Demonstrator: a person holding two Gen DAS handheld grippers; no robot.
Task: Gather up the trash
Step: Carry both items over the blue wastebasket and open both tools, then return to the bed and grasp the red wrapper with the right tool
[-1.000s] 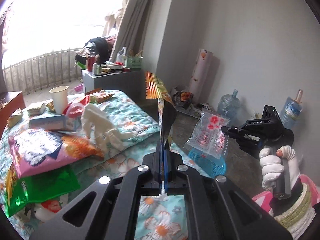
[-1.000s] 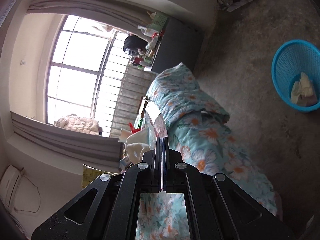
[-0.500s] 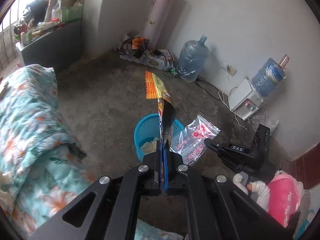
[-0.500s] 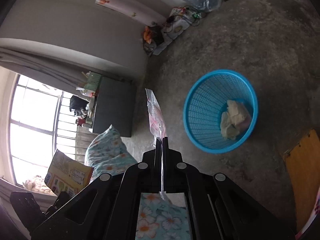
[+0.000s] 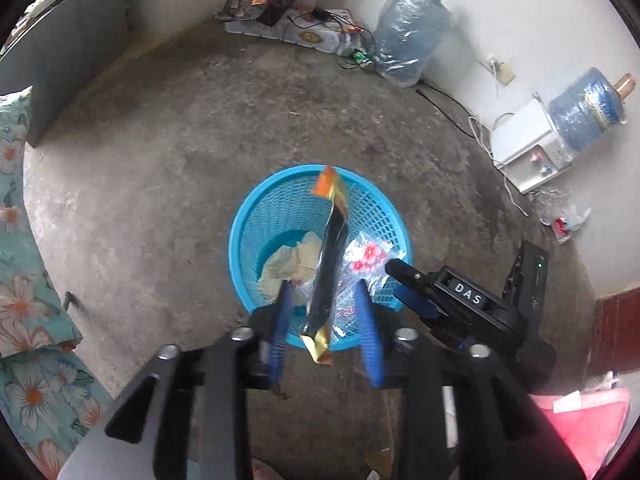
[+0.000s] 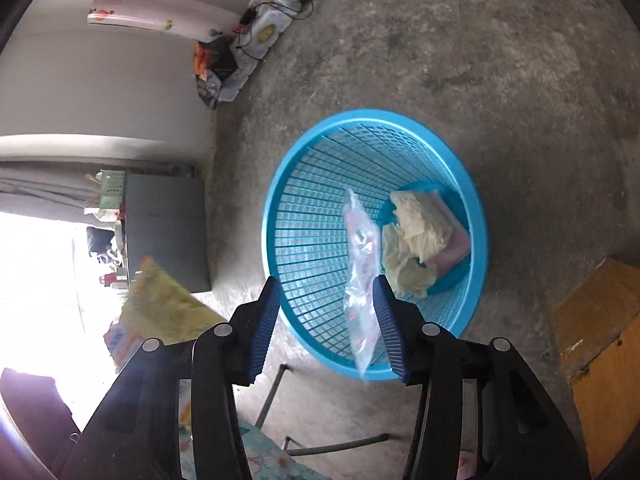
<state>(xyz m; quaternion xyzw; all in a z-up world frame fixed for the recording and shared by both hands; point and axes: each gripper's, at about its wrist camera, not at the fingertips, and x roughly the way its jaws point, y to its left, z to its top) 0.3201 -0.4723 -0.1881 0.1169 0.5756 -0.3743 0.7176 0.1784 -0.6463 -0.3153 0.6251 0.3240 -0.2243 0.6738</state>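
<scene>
In the left wrist view the left gripper points steeply down at the floor from the lower middle of the frame. Its jaws have just been opening and now stand apart, released. Between its ribbed blue pads a long, dark foil snack wrapper with an orange and gold top end hangs loose, touching neither pad, over the mouth of the blue basket.

At lower right of that frame the right gripper reaches in, a black angular body lettered DAS, its tip at the basket's rim beside a clear plastic bag printed with red flowers.

In the right wrist view the right gripper also tilts downward from the bottom of the frame. Its jaws have just been opening and are spread wide. The clear plastic bag, thin and crinkled, hangs edge-on just inside the right pad; whether it touches that pad I cannot tell. It hangs over the basket's near wall.

The blue basket is round, of open plastic lattice with a smooth solid rim, standing on rough grey concrete floor in the centre of both frames. Crumpled pale paper lies at its bottom.

Farther out in the left view, a large water bottle stands against the wall at upper right, and floral bedding fills the left edge.
</scene>
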